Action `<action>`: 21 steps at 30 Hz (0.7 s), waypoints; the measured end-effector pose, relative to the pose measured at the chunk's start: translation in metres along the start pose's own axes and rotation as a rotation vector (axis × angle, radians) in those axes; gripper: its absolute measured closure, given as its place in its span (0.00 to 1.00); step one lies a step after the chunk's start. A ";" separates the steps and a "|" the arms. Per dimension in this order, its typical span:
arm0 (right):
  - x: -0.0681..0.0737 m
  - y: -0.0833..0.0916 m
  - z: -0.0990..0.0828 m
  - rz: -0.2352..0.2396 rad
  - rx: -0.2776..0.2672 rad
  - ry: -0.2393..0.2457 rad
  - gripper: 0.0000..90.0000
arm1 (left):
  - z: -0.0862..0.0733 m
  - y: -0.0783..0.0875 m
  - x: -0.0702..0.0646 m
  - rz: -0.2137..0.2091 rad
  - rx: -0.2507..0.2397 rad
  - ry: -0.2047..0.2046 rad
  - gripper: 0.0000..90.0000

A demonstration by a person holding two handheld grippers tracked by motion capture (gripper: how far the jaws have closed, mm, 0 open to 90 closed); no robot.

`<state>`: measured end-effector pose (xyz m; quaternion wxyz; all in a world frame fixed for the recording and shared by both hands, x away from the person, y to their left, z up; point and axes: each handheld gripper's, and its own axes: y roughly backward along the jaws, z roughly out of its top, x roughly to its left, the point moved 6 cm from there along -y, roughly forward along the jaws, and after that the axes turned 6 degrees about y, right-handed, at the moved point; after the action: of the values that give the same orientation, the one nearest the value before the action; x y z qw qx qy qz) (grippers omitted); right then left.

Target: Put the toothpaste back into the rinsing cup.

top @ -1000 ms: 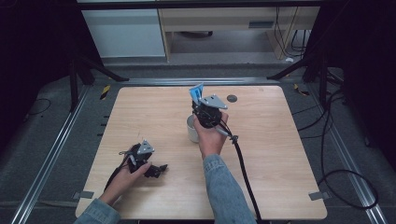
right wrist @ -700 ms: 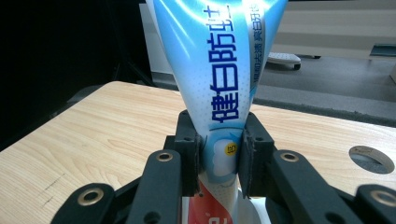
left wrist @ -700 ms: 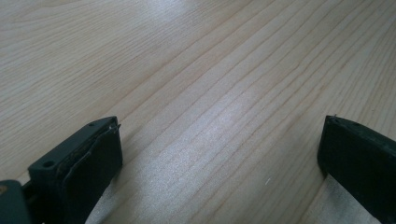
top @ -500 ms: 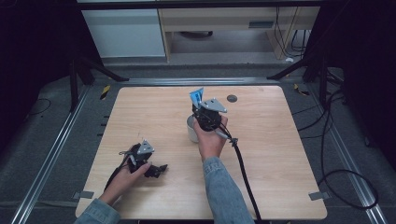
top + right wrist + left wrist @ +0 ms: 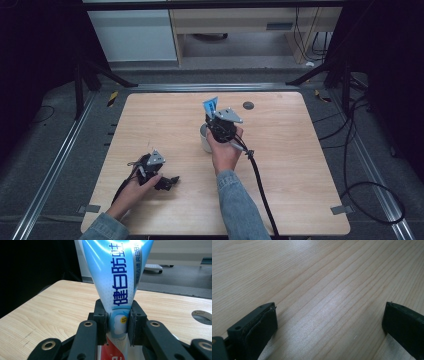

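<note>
Near frame middle, our right gripper (image 5: pixel 117 322) squeezes blue toothpaste tube (image 5: pixel 117 277) above white cup (image 5: pixel 205 139). Lower left, our left gripper (image 5: pixel 329 322) rests wide apart on table (image 5: pixel 300 165), holding nothing.

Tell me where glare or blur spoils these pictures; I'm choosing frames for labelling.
Right gripper view: glare washes out the top of the blue-and-white toothpaste tube, though its print stays sharp between the right claw. Left gripper view: a pale sheen streaks the light wooden table, and the near black jaws look soft. High view: evenly lit table, dark surroundings.
</note>
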<state>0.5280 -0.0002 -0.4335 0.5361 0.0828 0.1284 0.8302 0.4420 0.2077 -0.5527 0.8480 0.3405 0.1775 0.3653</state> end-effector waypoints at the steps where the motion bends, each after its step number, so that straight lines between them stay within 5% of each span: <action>1: 0.000 0.000 0.000 0.000 0.000 0.003 0.81 | 0.000 0.000 0.000 0.000 0.000 0.000 0.00; 21: -0.001 -0.003 -0.007 -0.003 0.008 -0.028 0.81 | 0.000 0.000 0.000 0.000 0.000 0.000 0.00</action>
<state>0.5291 -0.0011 -0.4414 0.5388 0.0963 0.1242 0.8276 0.4420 0.2077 -0.5527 0.8480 0.3407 0.1774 0.3651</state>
